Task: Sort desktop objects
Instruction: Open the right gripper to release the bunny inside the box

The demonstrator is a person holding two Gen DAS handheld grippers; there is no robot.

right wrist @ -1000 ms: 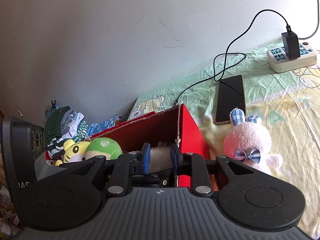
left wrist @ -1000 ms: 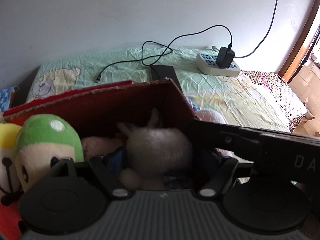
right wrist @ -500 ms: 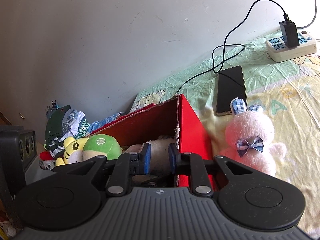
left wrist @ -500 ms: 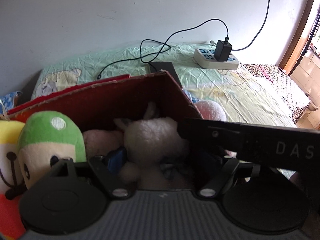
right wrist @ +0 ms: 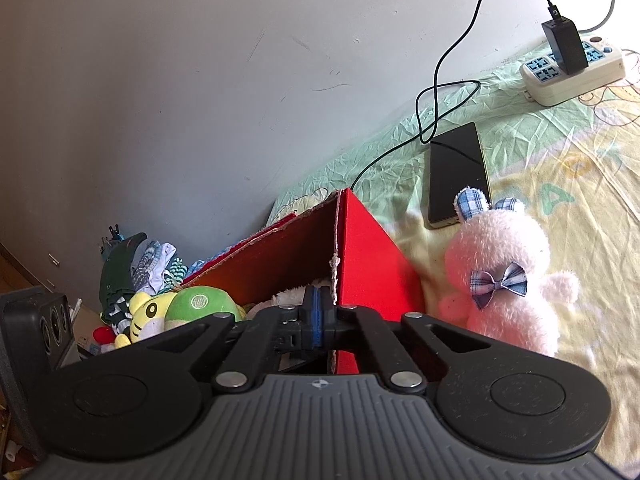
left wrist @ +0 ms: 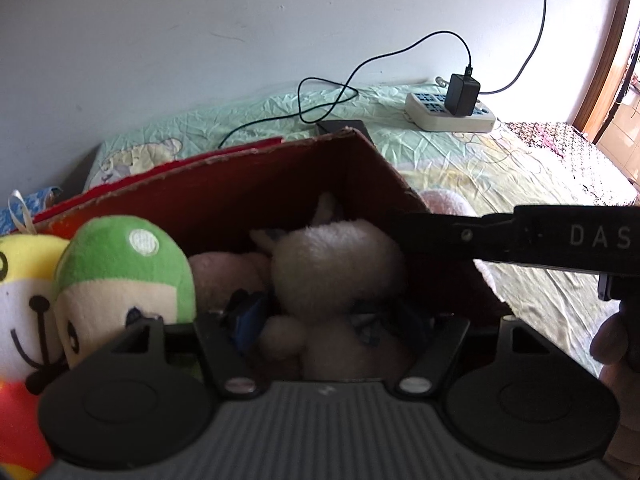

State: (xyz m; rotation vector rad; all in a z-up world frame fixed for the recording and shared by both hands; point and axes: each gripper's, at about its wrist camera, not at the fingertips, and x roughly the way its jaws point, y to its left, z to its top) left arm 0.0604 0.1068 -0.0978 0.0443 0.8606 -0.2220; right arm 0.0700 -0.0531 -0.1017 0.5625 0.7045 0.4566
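The left gripper [left wrist: 328,320] hangs over the open red cardboard box [left wrist: 280,184], its blue-padded fingers [left wrist: 248,320] spread wide on either side of a cream plush rabbit [left wrist: 340,268] that sits inside the box; whether the pads touch the fur cannot be told. Left of the rabbit in the box lie a pale pink plush [left wrist: 224,276], a green-capped plush head [left wrist: 124,276] and a yellow-and-white plush with a drawn face [left wrist: 24,300].

The right gripper [right wrist: 319,320] is pinched closed, its blue pads pressed together with nothing between them, at the near right corner of the box. Just right of the box, outside it, a pink plush rabbit with checked blue ears and bow [right wrist: 504,276] sits upright on the green and yellow printed sheet [right wrist: 568,184]. Beyond it lies a dark smartphone [right wrist: 456,168], and further right a white power strip [right wrist: 572,72] holds a black charger [right wrist: 564,46].
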